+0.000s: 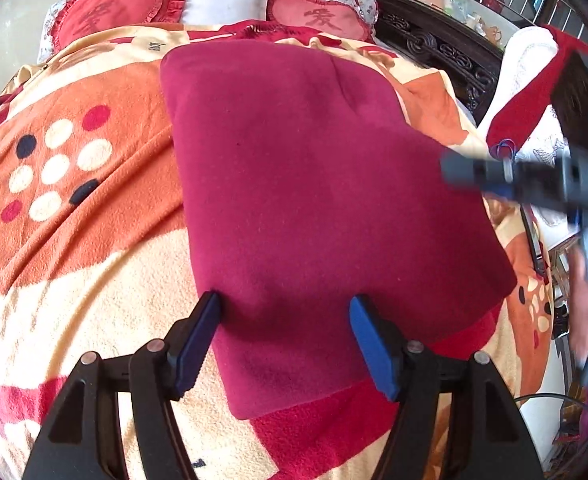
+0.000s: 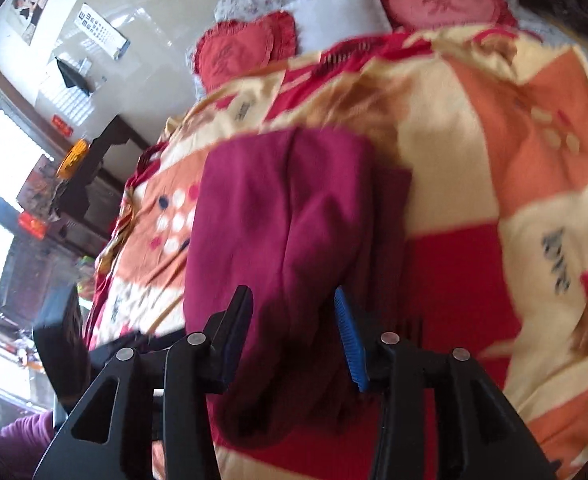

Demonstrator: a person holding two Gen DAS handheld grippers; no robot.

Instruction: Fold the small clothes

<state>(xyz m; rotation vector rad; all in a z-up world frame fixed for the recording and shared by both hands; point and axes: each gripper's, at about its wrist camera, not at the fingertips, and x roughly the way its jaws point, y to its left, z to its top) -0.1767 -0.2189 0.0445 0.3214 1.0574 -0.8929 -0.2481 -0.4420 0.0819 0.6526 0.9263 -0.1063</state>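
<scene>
A maroon fleece garment [image 1: 314, 184] lies folded in a flat rectangle on the patterned blanket [image 1: 73, 220]. My left gripper [image 1: 283, 308] is open, its blue-padded fingers straddling the garment's near edge just above it. The right gripper [image 1: 534, 180] shows blurred at the right of the left wrist view, over the garment's right edge. In the right wrist view the garment [image 2: 285, 216] lies with a fold ridge down its middle, and my right gripper [image 2: 291, 308] is open, its fingers either side of the near part of the cloth.
Two red heart-shaped cushions [image 1: 318, 16] and a white pillow [image 1: 223, 0] lie at the head of the bed. A dark carved bed frame [image 1: 434, 40] runs along the right. A red and white cloth [image 1: 526, 92] lies beyond it. Dark furniture [image 2: 93, 168] stands at the left.
</scene>
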